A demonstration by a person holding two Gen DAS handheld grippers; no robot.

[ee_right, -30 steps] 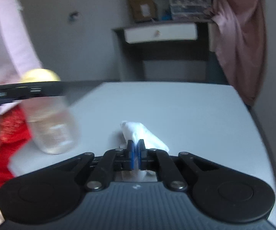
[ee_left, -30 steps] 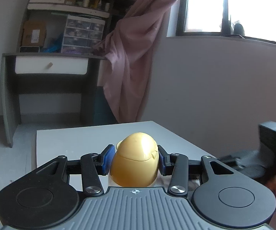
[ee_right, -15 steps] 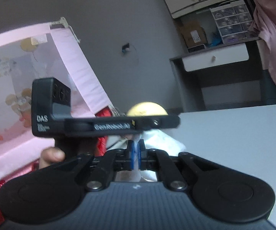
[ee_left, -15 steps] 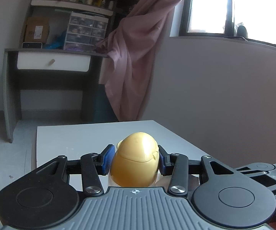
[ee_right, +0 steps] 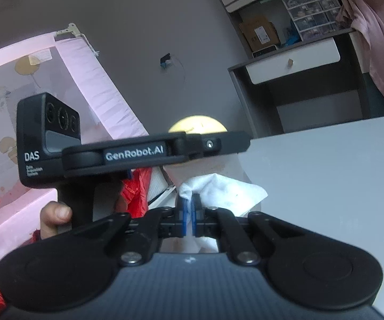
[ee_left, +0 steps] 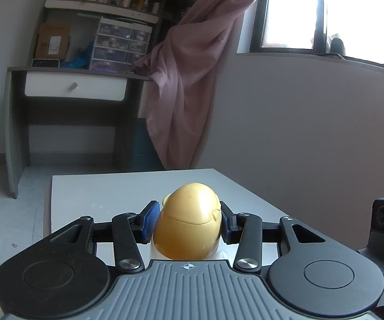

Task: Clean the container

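Left wrist: left gripper (ee_left: 189, 222) clamps 1 container (ee_left: 189, 226); right gripper (ee_right: 188, 213) pinches 1 cloth (ee_right: 226, 189).

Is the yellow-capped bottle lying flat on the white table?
No. The left gripper holds the yellow-capped bottle upright between its blue pads, above the white table.

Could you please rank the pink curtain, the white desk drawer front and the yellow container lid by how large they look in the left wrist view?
1. pink curtain, clearly the largest.
2. white desk drawer front and yellow container lid: they cover similar areas, and the lid sits far nearer the camera, so I won't rank them.
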